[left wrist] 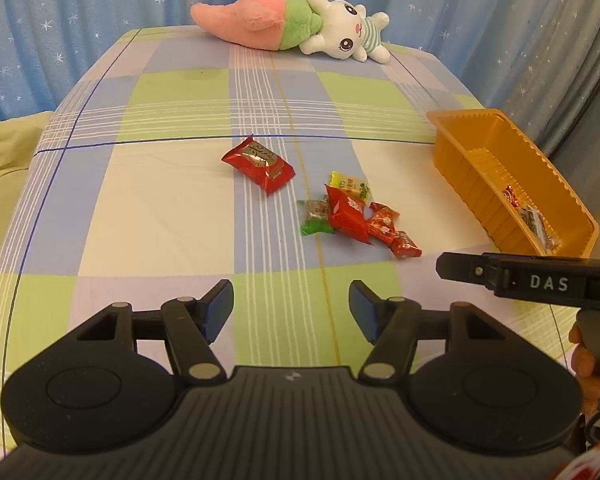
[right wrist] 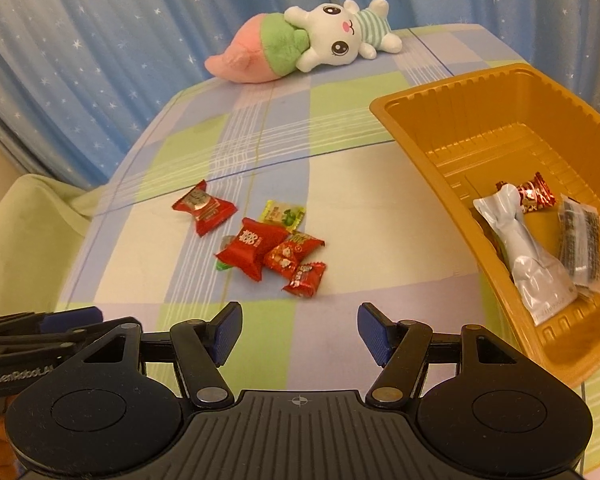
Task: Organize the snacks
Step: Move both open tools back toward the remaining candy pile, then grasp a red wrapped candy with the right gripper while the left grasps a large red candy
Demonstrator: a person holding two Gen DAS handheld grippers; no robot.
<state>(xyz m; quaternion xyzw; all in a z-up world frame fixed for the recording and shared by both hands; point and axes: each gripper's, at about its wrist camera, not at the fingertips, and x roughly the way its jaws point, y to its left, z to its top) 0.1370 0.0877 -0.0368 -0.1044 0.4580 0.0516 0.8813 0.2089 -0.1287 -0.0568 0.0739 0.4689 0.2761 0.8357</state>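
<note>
We find a few snacks point(right wrist: 540, 248) in the tray point(right wrist: 428, 100); six point(right wrist: 268, 248) remain on the bed point(right wrist: 340, 184). Both tongs, left point(left wrist: 291, 310) and right point(right wrist: 299, 332), stand half-open, empty.

Readable lettering on the two grippers and one wrapper

White capitals "DAS" stand on the side of the right gripper point(left wrist: 548, 282) in the left wrist view; "GenRobot.AI", its end cut off, runs along the side of the left gripper point(right wrist: 22, 374) in the right wrist view. The red snack packet point(right wrist: 256, 248) shows white print resembling "188"; other wrapper printing is too small to read.
</note>
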